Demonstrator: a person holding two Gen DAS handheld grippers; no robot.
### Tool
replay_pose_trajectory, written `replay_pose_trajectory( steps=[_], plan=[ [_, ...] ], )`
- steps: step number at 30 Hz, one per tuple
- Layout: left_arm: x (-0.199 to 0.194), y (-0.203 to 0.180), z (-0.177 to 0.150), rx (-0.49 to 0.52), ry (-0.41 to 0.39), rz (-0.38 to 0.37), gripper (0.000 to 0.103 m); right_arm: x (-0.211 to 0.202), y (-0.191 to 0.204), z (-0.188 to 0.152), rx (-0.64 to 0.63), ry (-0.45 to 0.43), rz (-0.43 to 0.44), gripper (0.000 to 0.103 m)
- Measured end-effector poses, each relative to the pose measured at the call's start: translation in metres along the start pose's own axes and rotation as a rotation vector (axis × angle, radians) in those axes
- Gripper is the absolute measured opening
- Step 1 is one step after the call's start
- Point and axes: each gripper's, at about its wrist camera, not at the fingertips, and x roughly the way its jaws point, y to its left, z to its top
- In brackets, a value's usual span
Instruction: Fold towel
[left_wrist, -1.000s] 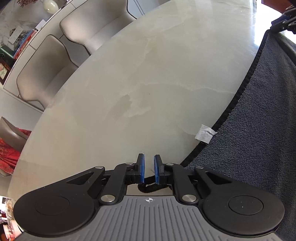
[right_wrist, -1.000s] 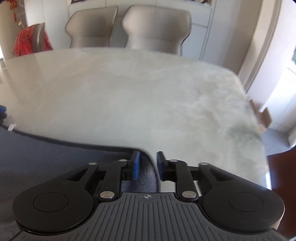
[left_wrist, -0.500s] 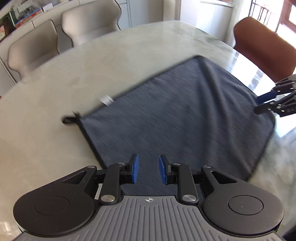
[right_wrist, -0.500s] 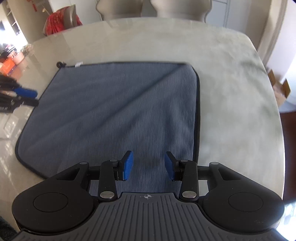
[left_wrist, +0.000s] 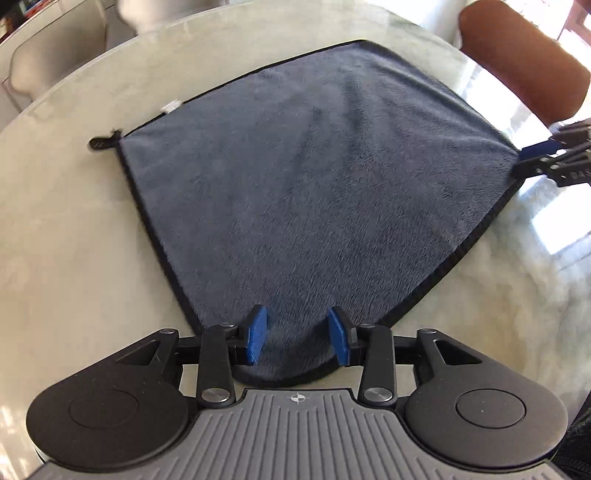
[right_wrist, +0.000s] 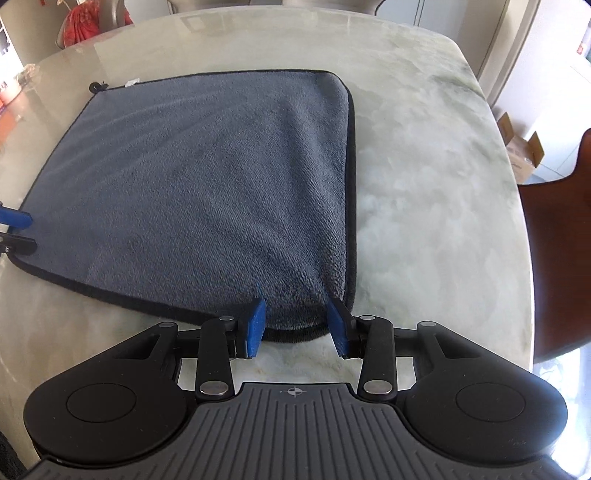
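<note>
A grey-blue towel (left_wrist: 314, 184) with a black hem lies flat on the marble table (left_wrist: 74, 258). A white label (left_wrist: 170, 107) and a black hang loop (left_wrist: 101, 142) sit at its far left edge. My left gripper (left_wrist: 297, 338) points down over the near left corner; its jaws are opening, with the corner lying loose between the pads. My right gripper (right_wrist: 297, 325) hovers over the towel's (right_wrist: 207, 184) near right corner, jaws also opening and not pressing the cloth. Each gripper shows in the other's view, the right gripper (left_wrist: 546, 158) and the left gripper (right_wrist: 14, 230).
A brown chair (left_wrist: 524, 62) stands at the table's right side, also seen as the brown chair (right_wrist: 561, 258). Beige chairs (left_wrist: 48, 62) line the far side. A cardboard box (right_wrist: 521, 151) sits on the floor beyond the table's (right_wrist: 424, 184) right edge.
Both grippers have pulled back from the towel's far edge to its near corners. Their jaws, nearly shut before, have spread wider. The whole towel is now in view.
</note>
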Motion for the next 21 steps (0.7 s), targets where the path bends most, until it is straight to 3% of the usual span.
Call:
replay_pose_trajectory(
  steps=[5,9,13,15,21],
  plan=[
    [-0.008,0.0,-0.015,-0.061,-0.014,0.02,0.043,-0.008,-0.012,-0.006,0.076,-0.011,0.031,0.043],
    [-0.017,0.004,-0.024,-0.14,-0.039,0.022,0.043,-0.022,-0.013,-0.007,0.104,-0.082,0.091,0.043],
    [-0.024,0.002,-0.031,-0.156,-0.061,0.046,0.056,-0.023,-0.017,-0.006,0.159,-0.099,0.102,0.044],
    [-0.024,0.002,-0.035,-0.172,-0.056,0.058,0.057,-0.02,-0.018,-0.006,0.172,-0.095,0.101,0.044],
    [-0.02,0.021,-0.038,-0.417,-0.028,-0.019,0.059,-0.014,-0.02,-0.008,0.19,-0.096,0.1,0.044]
  ],
)
